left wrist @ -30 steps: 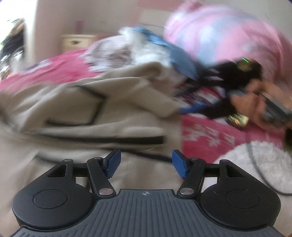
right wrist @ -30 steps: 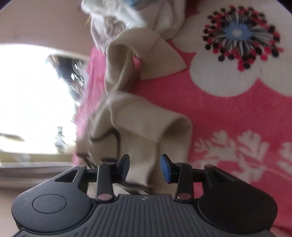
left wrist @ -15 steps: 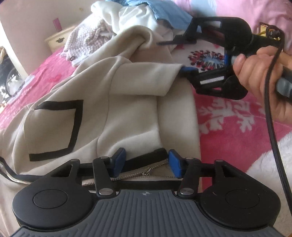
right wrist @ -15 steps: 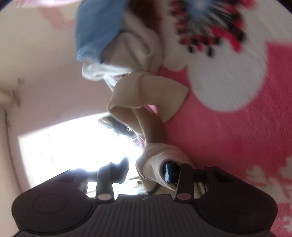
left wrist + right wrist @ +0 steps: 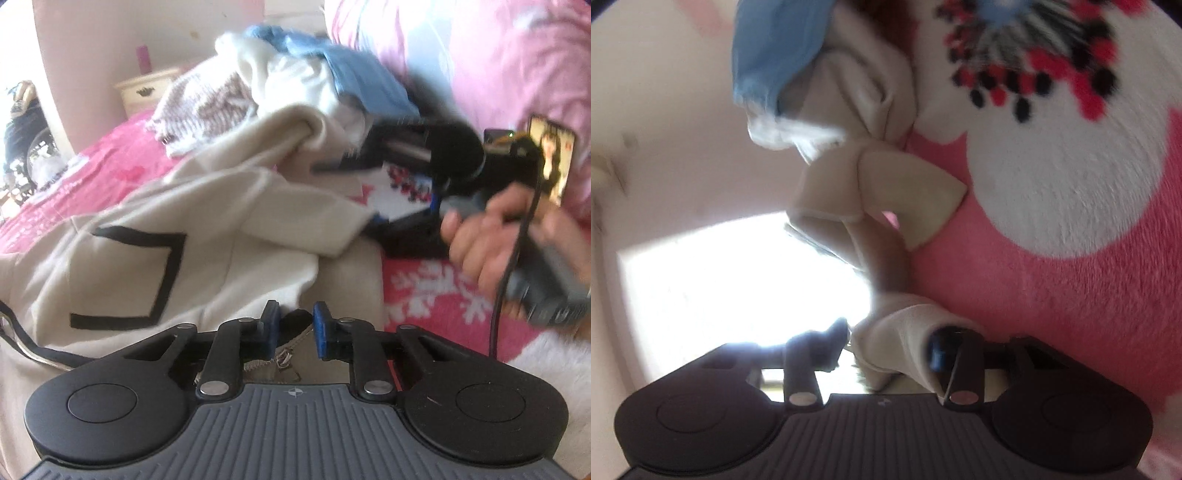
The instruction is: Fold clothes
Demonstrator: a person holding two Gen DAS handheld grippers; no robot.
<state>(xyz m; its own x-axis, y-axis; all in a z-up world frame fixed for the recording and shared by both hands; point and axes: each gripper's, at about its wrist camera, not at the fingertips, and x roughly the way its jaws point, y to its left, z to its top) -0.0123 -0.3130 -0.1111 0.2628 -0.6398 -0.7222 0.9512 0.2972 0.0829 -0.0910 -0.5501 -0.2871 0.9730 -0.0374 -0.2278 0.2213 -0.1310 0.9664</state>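
A beige jacket (image 5: 229, 236) with a black-trimmed pocket (image 5: 129, 273) lies spread on the pink bed. My left gripper (image 5: 295, 328) is shut on the jacket's black hem beside the zipper. A hand holds my right gripper (image 5: 347, 195) at the folded sleeve (image 5: 314, 206), its fingers apart, one above the flap and one at its edge. In the right wrist view the sleeve cuff (image 5: 897, 339) is bunched between the spread fingers of the right gripper (image 5: 890, 343) and drapes over the right finger. Both views are blurred.
A pile of clothes (image 5: 295, 85), white, blue and knitted, sits behind the jacket. The pink blanket (image 5: 1052, 295) has large white flower prints. A small bedside cabinet (image 5: 147, 88) stands by the wall, and a bright window (image 5: 731, 280) fills the right view's left side.
My left gripper's fingers have closed from wide apart onto the jacket hem. The right gripper has moved in along the sleeve until the cuff bunched between its fingers, which stay apart.
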